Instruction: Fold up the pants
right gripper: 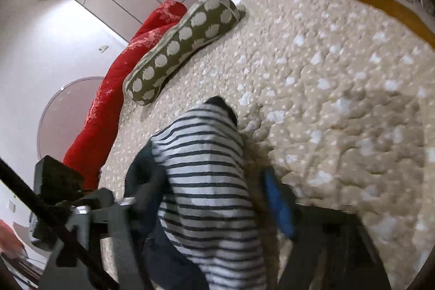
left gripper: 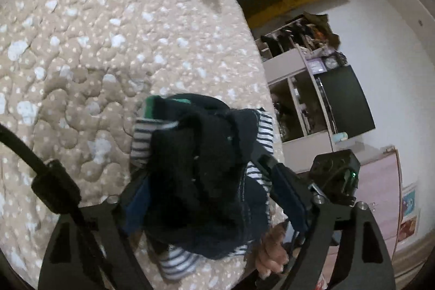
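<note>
The pants (left gripper: 206, 175) are dark navy with a navy-and-white striped lining and a green band at the far end. In the left wrist view they hang bunched between the fingers of my left gripper (left gripper: 209, 197), which is shut on them above the bed. In the right wrist view the striped side of the pants (right gripper: 206, 181) fills the space between the fingers of my right gripper (right gripper: 214, 205), which is shut on them; its blue pad (right gripper: 280, 205) shows at the right. The right gripper's body (left gripper: 334, 175) and a hand show in the left wrist view, close beside.
A beige quilted bedspread (left gripper: 108, 45) with white dots covers the bed. An olive polka-dot pillow (right gripper: 179, 45) and a red blanket (right gripper: 114, 89) lie at the head. Shelves (left gripper: 304, 89), a dark screen and a pink cabinet stand beyond the bed edge.
</note>
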Available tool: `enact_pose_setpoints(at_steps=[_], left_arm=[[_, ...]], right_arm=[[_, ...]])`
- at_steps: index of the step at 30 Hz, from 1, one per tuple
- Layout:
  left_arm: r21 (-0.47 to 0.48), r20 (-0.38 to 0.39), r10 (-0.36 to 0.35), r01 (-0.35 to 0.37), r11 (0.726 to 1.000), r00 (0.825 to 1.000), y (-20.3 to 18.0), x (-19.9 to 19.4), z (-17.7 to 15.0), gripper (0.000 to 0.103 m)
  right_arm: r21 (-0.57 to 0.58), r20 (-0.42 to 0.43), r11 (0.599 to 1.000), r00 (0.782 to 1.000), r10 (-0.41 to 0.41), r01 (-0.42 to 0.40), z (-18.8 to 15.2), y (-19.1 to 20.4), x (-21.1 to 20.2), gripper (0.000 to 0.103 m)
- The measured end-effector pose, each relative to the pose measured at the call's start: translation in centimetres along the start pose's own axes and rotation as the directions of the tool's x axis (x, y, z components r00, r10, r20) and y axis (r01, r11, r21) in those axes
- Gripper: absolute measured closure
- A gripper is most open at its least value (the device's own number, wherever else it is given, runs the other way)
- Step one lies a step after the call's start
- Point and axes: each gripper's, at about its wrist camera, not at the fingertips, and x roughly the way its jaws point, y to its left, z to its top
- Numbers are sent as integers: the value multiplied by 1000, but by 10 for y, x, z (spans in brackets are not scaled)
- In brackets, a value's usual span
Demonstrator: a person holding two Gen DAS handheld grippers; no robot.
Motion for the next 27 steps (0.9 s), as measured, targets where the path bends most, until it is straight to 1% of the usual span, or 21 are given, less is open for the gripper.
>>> enact_pose_setpoints(at_steps=[1,2,3,4,6,9,11,14,15,16,17,18,19,20,22,25,26,27], left_arm=[[-9,-3,7,-7,1000,1000,2,0,2,54],[-14,-11,18,-18,1000,1000,4,-1,3,66],[-20,-23,5,-6,1000,1000,6,-2,3,76],[-30,-25,-15,14,999,1000,7,-7,3,77],[-27,-9,-8,8,1000,1000,6,-16,6,77],[4,24,2,-2,1000,1000,-8,-34,14,77],[40,49,38,-40,998,998,-21,-44,25,77],[53,74,135,-139,989,988,-25,-50,40,77],[49,72,166,-170,984,983,-23,-48,45,76],[45,58,209,-212,976,976,-19,-41,47,76],[39,35,233,-235,971,972,-14,-33,47,76],[29,-2,248,-247,968,969,-7,-22,42,76],[24,-19,234,-234,972,972,-5,-18,37,75],[25,-25,211,-211,977,977,-5,-15,29,75],[44,-15,181,-180,983,983,-10,-11,15,75],[49,1,161,-161,986,987,-21,-7,3,75],[49,3,158,-158,986,987,-23,-5,2,75],[51,0,161,-160,986,987,-24,-2,-2,75]], right_arm=[[49,-8,998,999,32,-31,1,-4,1,69],[76,-5,996,999,50,-49,2,-5,1,74],[97,-5,993,997,74,-73,2,-5,0,78],[117,-8,988,995,104,-102,3,-4,-2,79],[135,-7,980,989,147,-145,4,4,-4,82],[134,16,970,979,202,-202,12,26,-8,82],[133,26,965,974,225,-226,17,37,-6,82],[128,32,970,978,206,-208,24,46,8,82],[134,32,974,983,183,-185,25,46,16,82],[123,31,982,989,142,-145,25,45,22,82],[105,28,989,995,97,-100,24,43,24,82],[70,22,997,1000,22,-23,24,41,30,82],[25,23,998,998,-52,51,22,39,32,82],[1,25,997,997,-77,77,20,37,32,82],[-23,26,994,994,-105,105,17,31,25,82],[-50,26,989,990,-138,139,22,27,19,82],[-65,26,985,987,-158,160,23,28,18,79],[-75,26,983,985,-168,169,24,29,17,72]])
